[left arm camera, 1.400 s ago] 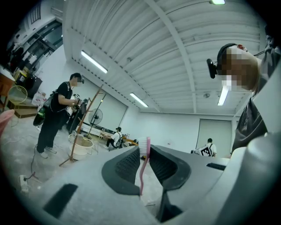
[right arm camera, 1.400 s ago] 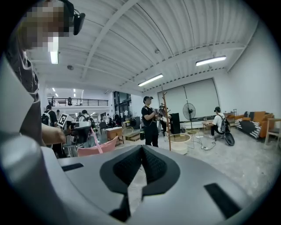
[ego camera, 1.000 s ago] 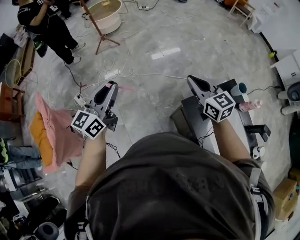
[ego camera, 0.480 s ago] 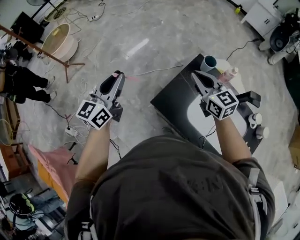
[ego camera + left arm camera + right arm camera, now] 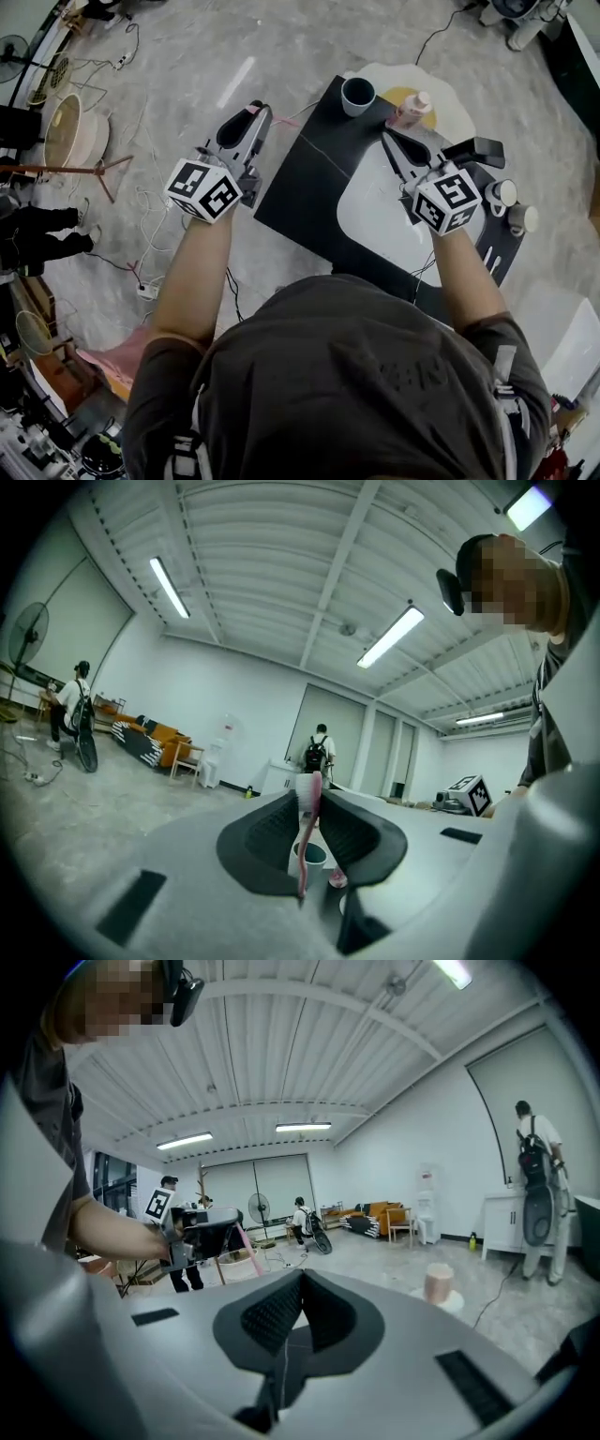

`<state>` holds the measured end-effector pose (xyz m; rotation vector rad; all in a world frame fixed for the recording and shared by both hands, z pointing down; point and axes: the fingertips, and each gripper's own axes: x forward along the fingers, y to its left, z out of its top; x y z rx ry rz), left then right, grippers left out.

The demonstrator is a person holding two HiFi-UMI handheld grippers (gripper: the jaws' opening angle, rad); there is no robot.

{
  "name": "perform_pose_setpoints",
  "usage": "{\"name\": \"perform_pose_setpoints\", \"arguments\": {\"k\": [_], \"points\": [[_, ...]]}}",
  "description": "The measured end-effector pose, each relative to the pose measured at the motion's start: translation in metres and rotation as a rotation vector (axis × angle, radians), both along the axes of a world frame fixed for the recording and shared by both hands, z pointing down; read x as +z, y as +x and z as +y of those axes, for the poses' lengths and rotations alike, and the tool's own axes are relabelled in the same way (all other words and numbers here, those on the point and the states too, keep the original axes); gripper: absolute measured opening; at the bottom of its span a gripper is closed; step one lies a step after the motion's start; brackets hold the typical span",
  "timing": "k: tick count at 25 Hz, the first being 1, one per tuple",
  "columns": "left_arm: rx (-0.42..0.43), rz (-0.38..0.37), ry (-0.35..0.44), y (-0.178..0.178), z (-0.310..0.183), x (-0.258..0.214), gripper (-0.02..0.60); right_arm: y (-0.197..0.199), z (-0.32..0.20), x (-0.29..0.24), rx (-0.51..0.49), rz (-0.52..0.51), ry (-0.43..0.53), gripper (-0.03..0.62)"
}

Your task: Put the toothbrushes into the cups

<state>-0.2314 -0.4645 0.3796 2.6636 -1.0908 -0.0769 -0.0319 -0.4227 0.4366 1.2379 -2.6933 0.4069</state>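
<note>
Table (image 5: pixel 309 183) brought into reach since earlier. Toothbrush (image 5: pixel 307 817) pinched in left gripper (image 5: pixel 251 117); right gripper (image 5: pixel 388 139) pressed together, empty; cup (image 5: pixel 357 94), at one o'clock, unfilled.

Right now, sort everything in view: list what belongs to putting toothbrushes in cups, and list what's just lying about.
Job: pink toothbrush held in the left gripper; grey-blue cup; two white cups.
Lying about: floor cables; round tub; fan.
</note>
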Motion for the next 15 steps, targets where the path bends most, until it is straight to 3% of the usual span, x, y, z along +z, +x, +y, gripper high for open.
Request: {"name": "perform_pose_setpoints", "arguments": {"k": [9, 15], "points": [[0.076, 0.015, 0.002, 0.096, -0.081, 0.034, 0.06, 0.069, 0.002, 0.04, 0.081, -0.007, -0.051, -0.007], [0.113, -0.06, -0.011, 0.14, -0.104, 0.074, 0.06, 0.102, -0.001, 0.062, 0.122, -0.016, -0.076, -0.007]]}}
